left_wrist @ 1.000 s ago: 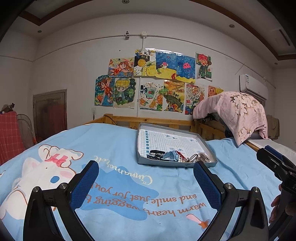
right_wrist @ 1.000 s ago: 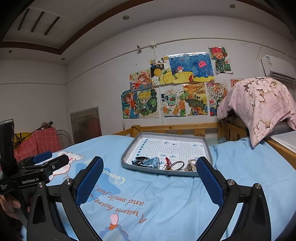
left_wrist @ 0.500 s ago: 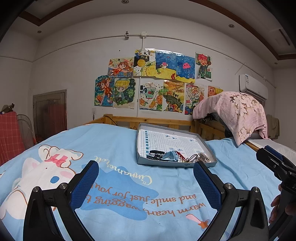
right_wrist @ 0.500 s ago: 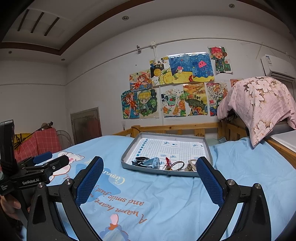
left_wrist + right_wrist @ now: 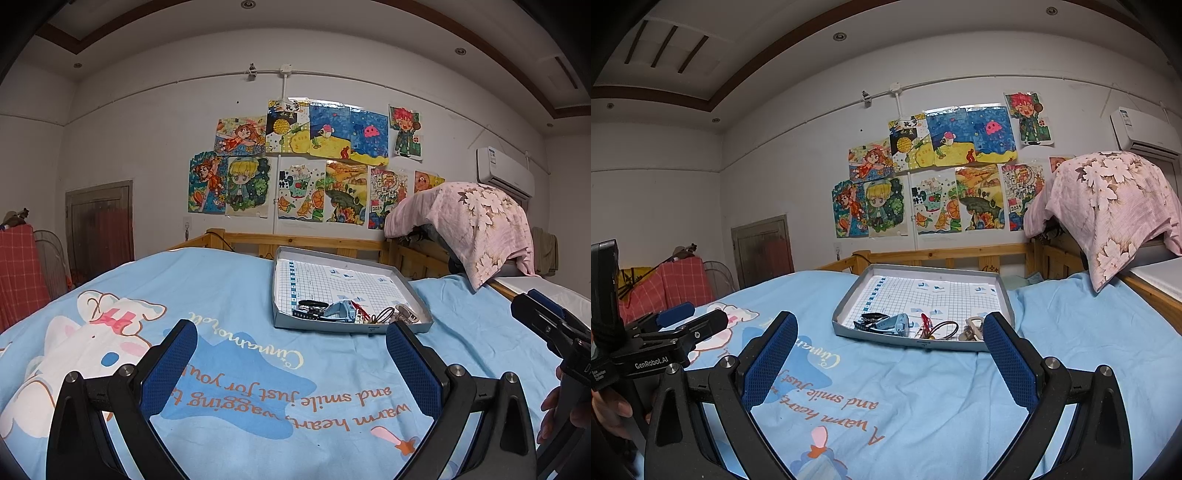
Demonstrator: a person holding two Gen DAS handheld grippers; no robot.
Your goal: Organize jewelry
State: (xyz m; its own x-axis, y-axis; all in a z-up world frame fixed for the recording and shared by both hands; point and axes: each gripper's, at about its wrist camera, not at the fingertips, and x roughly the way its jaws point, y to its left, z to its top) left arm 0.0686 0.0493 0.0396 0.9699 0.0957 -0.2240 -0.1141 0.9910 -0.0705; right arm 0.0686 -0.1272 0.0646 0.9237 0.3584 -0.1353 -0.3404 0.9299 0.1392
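Observation:
A shallow grey tray (image 5: 415, 295) with a grid-paper lining lies on the blue bedsheet, also in the right wrist view (image 5: 1004, 286). Along its near edge lie a black bracelet (image 5: 308, 308), a blue-grey clip (image 5: 341, 311), a red charm (image 5: 925, 320), a dark hair loop (image 5: 945, 328) and a pale metal piece (image 5: 971, 328). My left gripper (image 5: 291, 352) is open and empty, held over the sheet short of the tray. My right gripper (image 5: 890, 347) is open and empty, also short of the tray. Each gripper shows at the edge of the other's view.
A wooden bed rail (image 5: 332, 245) runs behind the tray. A pink floral pillow (image 5: 1115, 206) rests on the rail at the right. Drawings cover the wall. A red checked cloth (image 5: 679, 284) and a door stand far left.

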